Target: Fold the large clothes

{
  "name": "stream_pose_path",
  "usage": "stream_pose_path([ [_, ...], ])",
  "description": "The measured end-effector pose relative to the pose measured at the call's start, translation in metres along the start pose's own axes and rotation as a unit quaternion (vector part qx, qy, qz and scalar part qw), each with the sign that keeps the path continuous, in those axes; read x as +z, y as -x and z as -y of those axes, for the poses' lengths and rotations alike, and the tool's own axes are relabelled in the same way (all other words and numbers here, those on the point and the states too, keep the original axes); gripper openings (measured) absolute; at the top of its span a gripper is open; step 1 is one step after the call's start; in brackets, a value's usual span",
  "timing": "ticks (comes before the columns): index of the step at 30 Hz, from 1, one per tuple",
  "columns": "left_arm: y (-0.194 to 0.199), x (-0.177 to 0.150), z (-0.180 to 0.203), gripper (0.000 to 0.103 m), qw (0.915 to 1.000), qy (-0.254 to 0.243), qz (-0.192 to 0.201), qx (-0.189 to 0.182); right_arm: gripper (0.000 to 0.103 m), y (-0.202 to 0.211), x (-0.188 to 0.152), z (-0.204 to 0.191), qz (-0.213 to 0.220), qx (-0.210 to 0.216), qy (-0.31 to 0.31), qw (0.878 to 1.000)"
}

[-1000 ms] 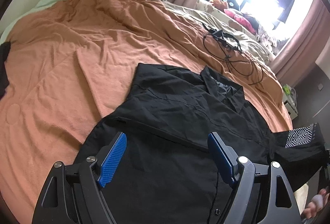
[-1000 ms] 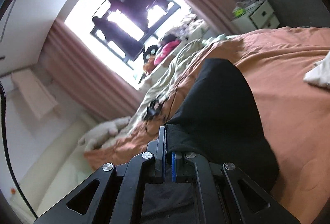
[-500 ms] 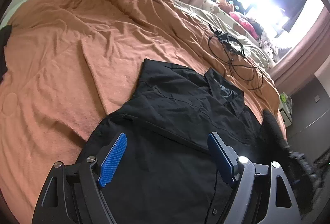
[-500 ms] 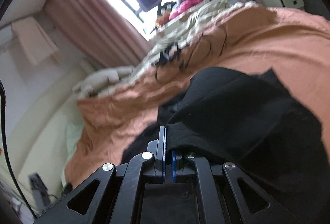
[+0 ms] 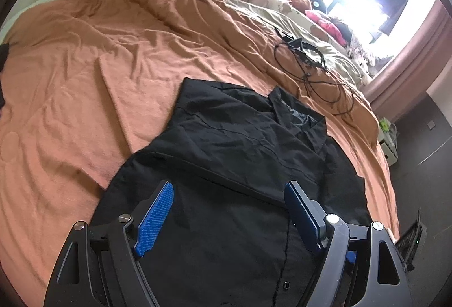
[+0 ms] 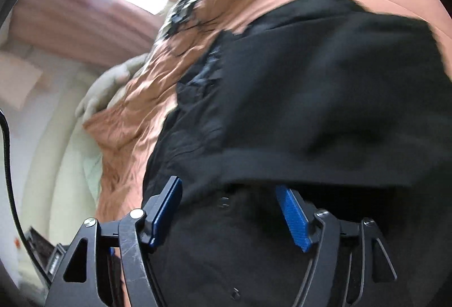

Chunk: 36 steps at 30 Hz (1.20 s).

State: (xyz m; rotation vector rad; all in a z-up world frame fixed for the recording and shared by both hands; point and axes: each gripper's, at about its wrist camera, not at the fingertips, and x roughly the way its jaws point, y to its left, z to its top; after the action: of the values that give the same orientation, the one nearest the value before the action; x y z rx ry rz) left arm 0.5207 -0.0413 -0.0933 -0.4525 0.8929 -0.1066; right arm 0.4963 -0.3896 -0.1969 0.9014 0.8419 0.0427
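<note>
1. Black fabric: the shirt (image 5: 243,165) lies spread on the orange bedspread (image 5: 84,75), collar toward the window, one side panel folded over its front.
2. In the right wrist view the folded panel's hem crosses the shirt (image 6: 310,97) just ahead of the right gripper (image 6: 230,208), whose jaws have just been opening; they stand apart and clamp no cloth.
3. The left gripper (image 5: 228,211) hovers over the lower front, jaws wide, gripping nothing.
4. Left of the shirt's edge lies broad, rumpled, bare bedspread.
5. Beyond the collar a tangle of black cables (image 5: 308,69) lies well apart.
</note>
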Motion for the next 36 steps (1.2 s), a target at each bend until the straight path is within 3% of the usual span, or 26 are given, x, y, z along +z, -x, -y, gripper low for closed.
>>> stream_pose_path([
  [4,0.000,-0.002,0.005,0.082,0.9999,-0.013,0.004,0.009,0.070,0.026,-0.003,0.043,0.019,0.001,-0.092,0.996],
  [10,-0.001,-0.001,0.000,0.082,0.9997,-0.009,0.007,0.023,0.067,0.055,-0.005,0.093,0.074,-0.008,-0.196,0.978],
  [13,-0.001,-0.001,-0.004,0.082,0.9994,-0.012,0.006,0.034,0.054,0.062,-0.005,0.104,0.100,-0.021,-0.229,0.968],
  [15,0.003,0.000,-0.011,0.082,0.9991,-0.011,0.009,0.040,0.038,0.063,-0.003,0.103,0.113,-0.038,-0.227,0.967],
  [16,0.007,0.002,-0.015,0.082,0.9990,-0.007,0.013,0.041,0.021,0.064,-0.002,0.102,0.118,-0.043,-0.224,0.966],
  [17,0.010,0.005,-0.021,0.082,0.9990,0.002,0.019,0.041,0.016,0.064,-0.001,0.100,0.123,-0.039,-0.218,0.967],
  [19,0.017,0.009,-0.033,0.082,0.9986,0.026,0.029,0.037,0.015,0.068,0.000,0.095,0.131,-0.030,-0.202,0.970],
  [24,0.023,0.014,-0.056,0.082,0.9976,0.057,0.029,0.029,0.014,0.078,0.006,0.041,0.164,-0.035,-0.078,0.983],
  [29,0.027,0.019,-0.075,0.082,0.9947,0.096,0.034,0.008,0.014,0.076,0.005,-0.020,0.187,-0.013,0.020,0.982],
  [36,0.030,0.023,-0.085,0.082,0.9927,0.117,0.028,-0.015,0.013,0.043,-0.007,-0.093,0.166,0.028,0.118,0.979],
])
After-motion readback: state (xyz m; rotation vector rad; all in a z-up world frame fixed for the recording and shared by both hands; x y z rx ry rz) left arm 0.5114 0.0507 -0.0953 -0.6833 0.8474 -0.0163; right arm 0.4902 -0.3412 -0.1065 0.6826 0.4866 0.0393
